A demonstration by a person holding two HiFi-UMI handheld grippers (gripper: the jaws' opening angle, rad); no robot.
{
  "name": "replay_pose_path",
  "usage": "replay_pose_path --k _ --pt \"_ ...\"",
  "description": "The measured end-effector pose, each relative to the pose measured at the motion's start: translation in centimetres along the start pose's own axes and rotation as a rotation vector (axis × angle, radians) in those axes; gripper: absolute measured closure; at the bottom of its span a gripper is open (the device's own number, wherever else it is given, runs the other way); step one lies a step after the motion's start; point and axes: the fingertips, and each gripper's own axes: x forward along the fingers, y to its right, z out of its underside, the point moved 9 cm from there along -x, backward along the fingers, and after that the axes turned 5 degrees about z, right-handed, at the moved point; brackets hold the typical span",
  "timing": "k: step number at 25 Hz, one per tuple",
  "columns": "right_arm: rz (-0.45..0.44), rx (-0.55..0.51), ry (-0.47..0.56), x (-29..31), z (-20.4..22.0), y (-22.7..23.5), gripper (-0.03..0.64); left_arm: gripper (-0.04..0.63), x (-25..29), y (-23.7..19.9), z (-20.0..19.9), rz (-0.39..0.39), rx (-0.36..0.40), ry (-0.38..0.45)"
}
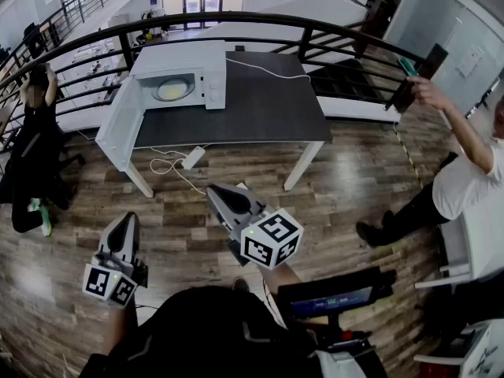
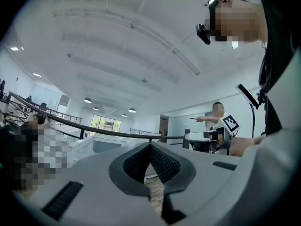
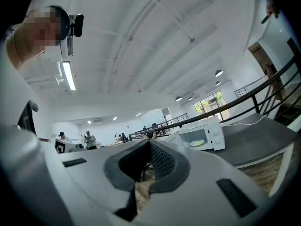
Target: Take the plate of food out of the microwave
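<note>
The left gripper [image 1: 124, 231] and right gripper [image 1: 227, 203] are hanging closed and empty, low in the frame. The plate [image 1: 173, 90] is sitting inside the open-doored microwave [image 1: 211, 77], upper left, well apart from them. The approach seems to be the step in hand, and the next move is calling for closing in and opening the jaws.

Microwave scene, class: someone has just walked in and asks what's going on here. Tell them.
A person stands back from the table, holding a left claw and a right claw, both shut and empty. The microwave on the table has its door swung open, and the plate of food sits inside, untouched.
</note>
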Motion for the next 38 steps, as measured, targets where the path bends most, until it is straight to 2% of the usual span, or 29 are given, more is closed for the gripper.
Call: replay_pose_path --k 2,10,16,19,28,38 --pt "0.006 -0.007 -0.003 0.1 0.0 0.0 0.617 0.591 -0.2 -0.2 0.3 -0.013 0.019 -0.031" --pt "0.028 0.049 0.033 0.4 -0.3 0.3 0.617 0.591 -0.5 -0.6 0.1 -0.023 0.025 -0.032" --pt "0.032 0.036 0.017 1.2 0.0 -0.4 0.617 0.591 -0.5 -1.0 -0.5 0.001 0.007 0.000" --pt "0.033 0.024 0.014 1.7 0.2 -1.1 0.617 0.591 -1.4 -1.9 -0.2 -0.013 0.023 -0.028" --pt "0.044 0.019 0.004 3.5 1.1 -3.5 0.617 0.591 -3.5 -4.2 -0.4 0.001 0.031 -0.037" --pt "0.098 0.008 0.006 5.9 2.6 -6.3 0.617 0.591 -5.2 -8.0 -0.2 0.078 0.002 -0.044"
